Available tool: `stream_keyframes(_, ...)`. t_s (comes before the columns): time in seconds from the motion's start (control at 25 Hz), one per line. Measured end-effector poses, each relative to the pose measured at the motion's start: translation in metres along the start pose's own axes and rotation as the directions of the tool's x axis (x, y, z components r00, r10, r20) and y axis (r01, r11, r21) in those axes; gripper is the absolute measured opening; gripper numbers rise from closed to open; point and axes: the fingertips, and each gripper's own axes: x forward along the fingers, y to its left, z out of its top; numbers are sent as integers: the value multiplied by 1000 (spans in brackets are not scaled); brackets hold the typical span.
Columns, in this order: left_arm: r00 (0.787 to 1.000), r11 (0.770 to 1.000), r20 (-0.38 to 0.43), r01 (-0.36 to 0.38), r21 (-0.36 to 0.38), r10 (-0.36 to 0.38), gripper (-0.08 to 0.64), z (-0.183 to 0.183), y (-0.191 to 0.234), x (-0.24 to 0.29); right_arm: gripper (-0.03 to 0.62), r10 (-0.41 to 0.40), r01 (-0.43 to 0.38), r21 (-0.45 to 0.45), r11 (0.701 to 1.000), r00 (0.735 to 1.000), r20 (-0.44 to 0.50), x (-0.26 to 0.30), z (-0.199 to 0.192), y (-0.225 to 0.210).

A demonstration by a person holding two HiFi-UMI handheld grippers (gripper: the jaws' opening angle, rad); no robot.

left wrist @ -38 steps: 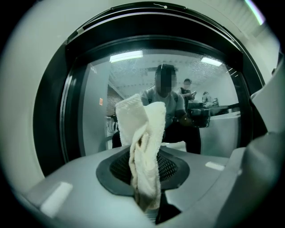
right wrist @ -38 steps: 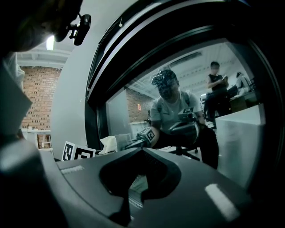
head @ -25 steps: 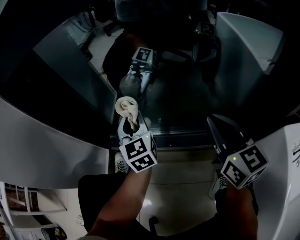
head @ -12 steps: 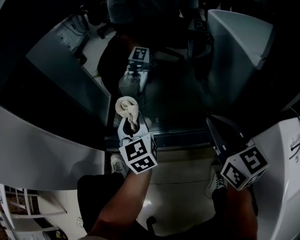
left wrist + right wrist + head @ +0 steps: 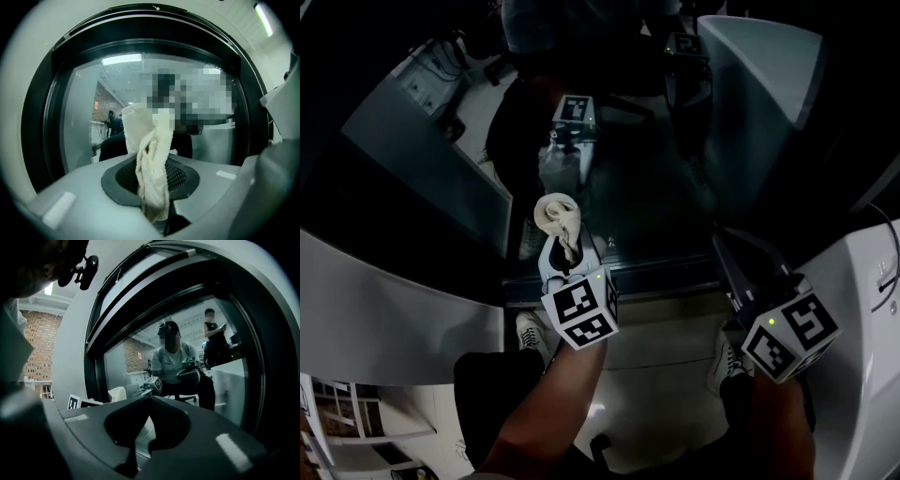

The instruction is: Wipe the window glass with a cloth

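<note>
Left gripper: jaws clamped on bunched cream cloth, held up near the window glass. Right gripper: jaws together, nothing between them, beside the glass.

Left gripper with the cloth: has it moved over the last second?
Yes, slightly. The left gripper, shut on the cloth, has edged right along the window's bottom rail; its distance from the glass looks unchanged.

Glossy pale floor; person's left shoe, right shoe planted on it, apart.
</note>
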Motion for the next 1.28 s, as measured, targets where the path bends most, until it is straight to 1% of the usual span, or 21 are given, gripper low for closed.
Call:
stream_keyframes(0.08,1000,1000,-1,14,12,-14,103,-3,-19,9,2,3,-3,8,1000,1000,8,0,0,-16)
stream_keyframes(0.24,1000,998,-5,14,61,-13,103,-28,-64,49,2,8,-9,40,999,1000,19,11,-25,-78)
stream_keyframes(0.52,1000,997,-13,14,81,-13,102,-50,-124,84,2,2,-5,73,997,1000,31,7,-44,-153)
stream_keyframes(0.64,999,996,-15,35,81,-34,103,-51,-133,84,2,-6,4,74,997,1000,27,4,-45,-156)
stream_keyframes(0.8,999,997,-13,52,62,-52,102,-39,-126,64,2,-29,27,68,997,999,17,-9,-38,-133)
stream_keyframes(0.88,998,997,-12,62,54,-61,102,-36,-126,59,2,-39,38,65,997,999,11,-13,-38,-129)
stream_keyframes(1.08,996,996,-19,82,29,-82,103,-38,-141,61,2,-50,50,69,996,999,10,-15,-38,-135)
stream_keyframes(1.28,994,994,-18,108,21,-108,103,-35,-151,59,2,-58,58,65,996,998,2,-17,-37,-132)
